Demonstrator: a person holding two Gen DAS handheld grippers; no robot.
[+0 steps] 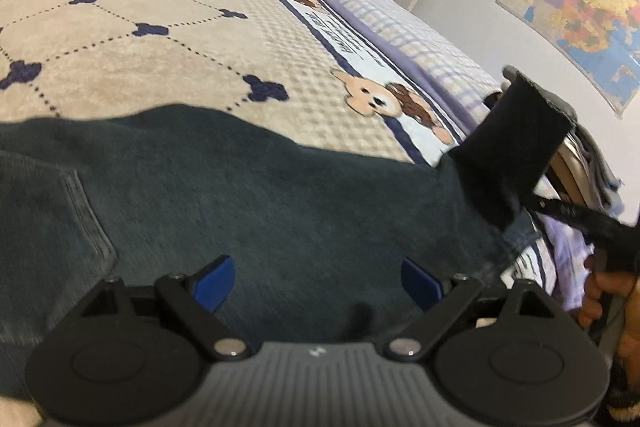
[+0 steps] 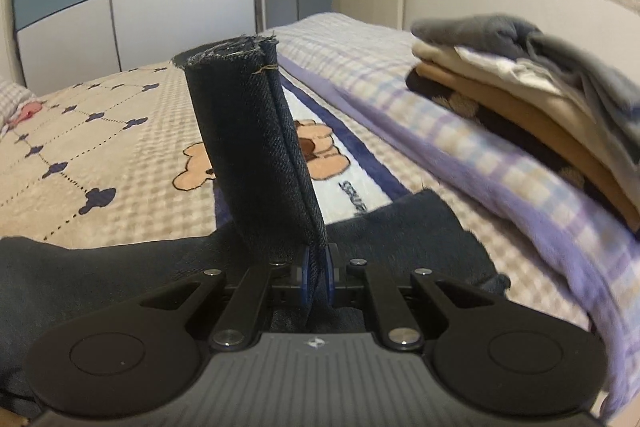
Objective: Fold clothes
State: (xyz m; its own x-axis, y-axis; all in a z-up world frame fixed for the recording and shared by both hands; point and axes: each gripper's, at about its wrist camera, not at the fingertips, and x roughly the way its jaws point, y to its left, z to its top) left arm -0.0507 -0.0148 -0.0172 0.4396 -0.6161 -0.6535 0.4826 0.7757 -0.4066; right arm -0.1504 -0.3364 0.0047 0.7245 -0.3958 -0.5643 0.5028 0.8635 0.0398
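Dark blue jeans lay spread on the bed, right under the left tongs. Those tongs stood wide open with nothing between their blue pads. The right tongs were pinched tight on one leg end of the jeans, and that leg end stood up above the bed. A hand held the right tongs. Near the jeans, a stack of folded clothes sat on a purple checked blanket.
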